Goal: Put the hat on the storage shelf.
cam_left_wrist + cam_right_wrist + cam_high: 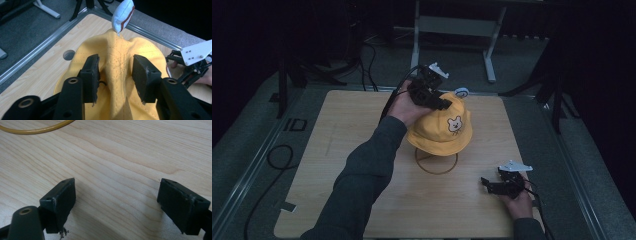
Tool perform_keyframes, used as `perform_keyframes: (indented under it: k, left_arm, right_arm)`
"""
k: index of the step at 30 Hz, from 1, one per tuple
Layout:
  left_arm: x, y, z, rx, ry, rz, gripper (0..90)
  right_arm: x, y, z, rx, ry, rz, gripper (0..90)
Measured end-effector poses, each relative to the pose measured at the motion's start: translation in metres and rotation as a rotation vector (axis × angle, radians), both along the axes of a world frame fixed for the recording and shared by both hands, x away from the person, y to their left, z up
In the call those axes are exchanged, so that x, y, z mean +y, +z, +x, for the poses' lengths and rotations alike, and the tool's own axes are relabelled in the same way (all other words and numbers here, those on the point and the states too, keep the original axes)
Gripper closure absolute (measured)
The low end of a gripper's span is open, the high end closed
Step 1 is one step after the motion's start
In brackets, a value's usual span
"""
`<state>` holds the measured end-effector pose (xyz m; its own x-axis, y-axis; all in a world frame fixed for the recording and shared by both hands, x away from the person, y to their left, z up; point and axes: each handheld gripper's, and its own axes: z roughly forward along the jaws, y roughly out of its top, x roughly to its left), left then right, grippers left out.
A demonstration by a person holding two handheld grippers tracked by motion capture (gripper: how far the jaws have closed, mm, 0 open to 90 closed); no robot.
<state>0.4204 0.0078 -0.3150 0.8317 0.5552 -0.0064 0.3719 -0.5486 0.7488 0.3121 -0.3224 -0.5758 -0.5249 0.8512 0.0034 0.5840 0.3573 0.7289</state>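
A yellow bucket hat [439,131] with a bear face on its front sits on a thin wire stand whose ring base [436,167] lies on the wooden table [337,165]. A pale blue padded ear [122,15] sticks up from the crown. My left gripper [443,104] comes down on the crown from the far left. In the left gripper view a raised fold of the hat [117,57] is pinched between its pads [91,72]. My right gripper [486,184] rests low at the front right, open over bare wood [112,157].
The stand's yellow ring [32,130] lies just beyond the right gripper. A round hole [68,54] is cut in the table near the hat. A metal rail [262,150] frames the table. A white frame leg [489,55] stands behind, and cables [277,160] lie on the floor at left.
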Motion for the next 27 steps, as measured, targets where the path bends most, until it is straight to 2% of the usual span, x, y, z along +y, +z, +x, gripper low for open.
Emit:
perform_keyframes:
  k: [2, 5, 11, 18, 27]
  left_arm:
    - [0.001, 0.000, 0.000, -0.003, -0.005, -0.005, 53.5]
    - [0.005, 0.003, -0.002, -0.005, 0.011, -0.050, 48.9]
    - [0.015, 0.010, -0.006, -0.026, 0.031, -0.093, 40.7]
    - [0.032, 0.018, -0.011, -0.043, 0.054, -0.140, 41.0]
    - [0.056, 0.021, -0.019, -0.064, 0.090, -0.184, 42.4]
  right_arm:
    - [0.000, 0.000, 0.000, 0.000, 0.000, 0.000, 15.3]
    - [0.000, 0.000, 0.000, 0.000, 0.000, 0.000, 15.3]
    - [0.000, 0.000, 0.000, 0.002, -0.001, 0.001, 15.3]
    - [0.000, 0.000, 0.000, 0.001, 0.000, 0.000, 15.3]
    - [0.000, 0.000, 0.000, 0.001, -0.001, 0.000, 15.3]
